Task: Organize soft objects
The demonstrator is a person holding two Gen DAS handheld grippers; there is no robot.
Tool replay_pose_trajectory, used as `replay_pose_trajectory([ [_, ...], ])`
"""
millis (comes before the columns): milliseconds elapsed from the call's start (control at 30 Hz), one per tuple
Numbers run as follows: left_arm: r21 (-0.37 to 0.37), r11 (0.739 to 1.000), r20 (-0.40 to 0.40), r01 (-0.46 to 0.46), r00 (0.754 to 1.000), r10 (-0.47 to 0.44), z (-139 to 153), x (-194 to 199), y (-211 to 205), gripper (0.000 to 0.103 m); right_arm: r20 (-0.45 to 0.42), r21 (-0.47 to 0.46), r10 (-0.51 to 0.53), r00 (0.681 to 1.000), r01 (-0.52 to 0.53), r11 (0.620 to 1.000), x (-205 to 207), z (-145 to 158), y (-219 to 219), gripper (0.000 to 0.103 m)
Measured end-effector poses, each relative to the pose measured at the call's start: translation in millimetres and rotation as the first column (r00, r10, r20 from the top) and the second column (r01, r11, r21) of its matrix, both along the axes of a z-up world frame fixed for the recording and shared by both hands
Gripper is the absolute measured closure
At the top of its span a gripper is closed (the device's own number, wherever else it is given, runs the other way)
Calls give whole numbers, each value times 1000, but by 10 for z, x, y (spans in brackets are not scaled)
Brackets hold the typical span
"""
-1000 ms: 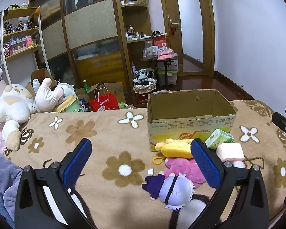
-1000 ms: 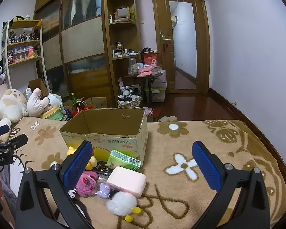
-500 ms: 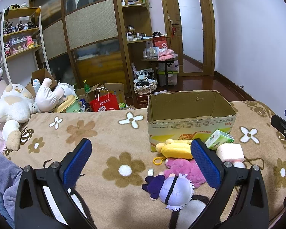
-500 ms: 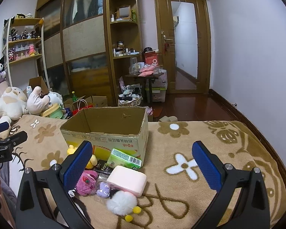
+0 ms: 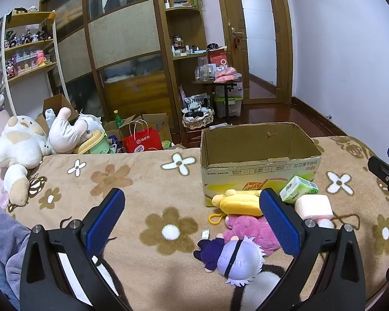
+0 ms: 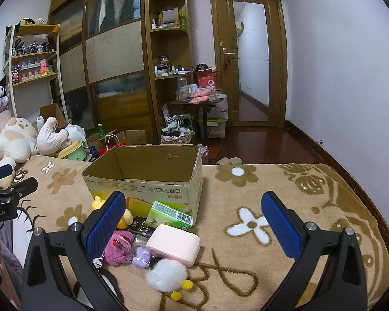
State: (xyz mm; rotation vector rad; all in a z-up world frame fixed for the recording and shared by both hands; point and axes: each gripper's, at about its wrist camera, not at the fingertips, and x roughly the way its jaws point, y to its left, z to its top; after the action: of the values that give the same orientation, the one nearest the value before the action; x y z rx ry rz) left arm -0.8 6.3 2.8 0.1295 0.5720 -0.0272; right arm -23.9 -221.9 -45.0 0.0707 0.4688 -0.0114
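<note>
Both wrist views look forward, low over the blanket-covered bed, toward the far wardrobe. They share the open cardboard box (image 5: 259,153) (image 6: 145,171) — seen from its left in one view, from its right in the other.

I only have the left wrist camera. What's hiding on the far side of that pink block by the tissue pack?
Observer: A white pompom with two yellow balls lies on the blanket beside the pink block.
Operator: Anything under the green tissue pack?
Observer: A black packet lettered "Face" pokes out beneath the green tissue pack.
Operator: Is my right claw free?
Observer: The right claw is open and holds nothing.
</note>
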Motion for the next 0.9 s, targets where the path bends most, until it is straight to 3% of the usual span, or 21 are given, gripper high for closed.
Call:
replay_pose_trajectory([
  [900, 4, 1000, 0, -1, 1000, 1, 5, 3, -4, 1, 0, -1, 3, 1000, -3, 1000, 6, -12, 7, 0],
])
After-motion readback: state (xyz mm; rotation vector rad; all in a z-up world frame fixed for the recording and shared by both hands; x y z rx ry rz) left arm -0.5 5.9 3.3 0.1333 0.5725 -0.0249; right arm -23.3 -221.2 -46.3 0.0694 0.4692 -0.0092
